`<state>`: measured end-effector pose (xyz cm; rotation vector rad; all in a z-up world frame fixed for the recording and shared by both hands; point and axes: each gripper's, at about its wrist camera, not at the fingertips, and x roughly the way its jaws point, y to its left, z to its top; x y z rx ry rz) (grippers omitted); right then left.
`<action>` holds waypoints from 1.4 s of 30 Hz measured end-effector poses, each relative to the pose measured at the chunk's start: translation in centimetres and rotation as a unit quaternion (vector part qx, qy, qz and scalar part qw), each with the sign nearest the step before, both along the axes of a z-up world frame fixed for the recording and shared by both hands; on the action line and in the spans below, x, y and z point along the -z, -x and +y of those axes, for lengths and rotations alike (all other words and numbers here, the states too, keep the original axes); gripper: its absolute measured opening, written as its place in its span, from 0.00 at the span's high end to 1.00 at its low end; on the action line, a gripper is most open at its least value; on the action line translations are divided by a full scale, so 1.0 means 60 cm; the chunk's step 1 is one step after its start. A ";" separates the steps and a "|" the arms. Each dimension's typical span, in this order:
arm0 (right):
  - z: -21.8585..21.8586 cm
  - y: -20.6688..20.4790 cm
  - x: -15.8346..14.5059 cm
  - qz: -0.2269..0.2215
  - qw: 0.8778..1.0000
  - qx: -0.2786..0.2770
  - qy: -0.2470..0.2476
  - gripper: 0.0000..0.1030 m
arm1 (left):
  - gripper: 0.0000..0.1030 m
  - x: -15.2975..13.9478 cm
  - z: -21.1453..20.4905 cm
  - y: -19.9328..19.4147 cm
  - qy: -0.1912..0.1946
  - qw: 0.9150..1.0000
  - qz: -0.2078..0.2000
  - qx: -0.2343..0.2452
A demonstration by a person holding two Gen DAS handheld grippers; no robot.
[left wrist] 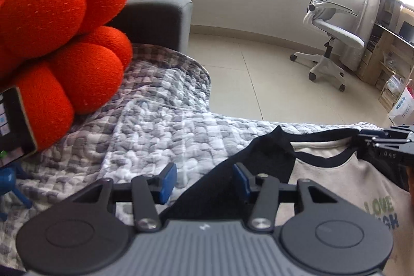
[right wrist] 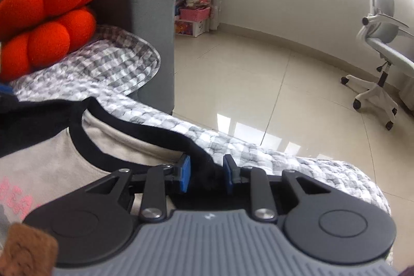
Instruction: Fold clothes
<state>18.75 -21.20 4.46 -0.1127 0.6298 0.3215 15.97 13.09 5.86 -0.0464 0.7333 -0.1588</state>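
Left gripper spread over the black sleeve of a cream black-trimmed cotton T-shirt, right gripper pinching its black shoulder edge, shirt low in frame on a grey checked quilt, orange plush cushion upper left.

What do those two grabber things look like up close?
Both look alike. The left gripper and the right gripper each have two blue pads on black linkage bars with silver screws, two round black discs and a ribbed grey body bearing a small white mark. No cables or sleeves are clearly visible.
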 end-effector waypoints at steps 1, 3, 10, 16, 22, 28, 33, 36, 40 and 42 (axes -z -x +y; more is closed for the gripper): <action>-0.009 0.004 -0.008 -0.004 1.000 0.006 -0.018 0.74 | 0.52 0.000 0.010 0.012 0.005 1.000 0.000 -0.003; -0.019 0.018 -0.023 -0.012 0.999 0.005 -0.037 0.74 | 0.51 0.001 0.030 0.040 0.008 1.000 -0.006 -0.011; -0.027 0.070 -0.038 0.019 0.997 -0.037 -0.068 0.69 | 0.45 0.007 0.088 0.137 -0.029 0.999 -0.027 -0.033; 0.009 0.113 -0.007 0.052 0.997 -0.050 -0.004 0.69 | 0.45 0.015 0.161 0.215 -0.070 0.994 -0.022 -0.079; 0.029 0.153 -0.039 0.051 0.995 -0.086 -0.024 0.69 | 0.39 0.017 0.222 0.323 -0.096 0.990 -0.030 -0.097; 0.111 0.180 -0.073 0.037 0.989 -0.143 0.003 0.68 | 0.38 0.025 0.259 0.376 -0.082 0.990 -0.028 -0.113; 0.171 0.194 -0.077 0.035 0.984 -0.172 0.018 0.68 | 0.36 0.031 0.277 0.408 -0.067 0.990 -0.033 -0.117; 0.201 0.196 -0.071 0.038 0.982 -0.182 0.021 0.68 | 0.36 0.034 0.277 0.420 -0.071 0.991 -0.033 -0.107; 0.244 0.198 -0.067 0.042 0.979 -0.198 0.020 0.68 | 0.36 0.036 0.270 0.434 -0.086 0.992 -0.044 -0.086; 0.265 0.198 -0.067 0.040 0.977 -0.209 0.021 0.68 | 0.36 0.036 0.267 0.433 -0.091 0.992 -0.051 -0.075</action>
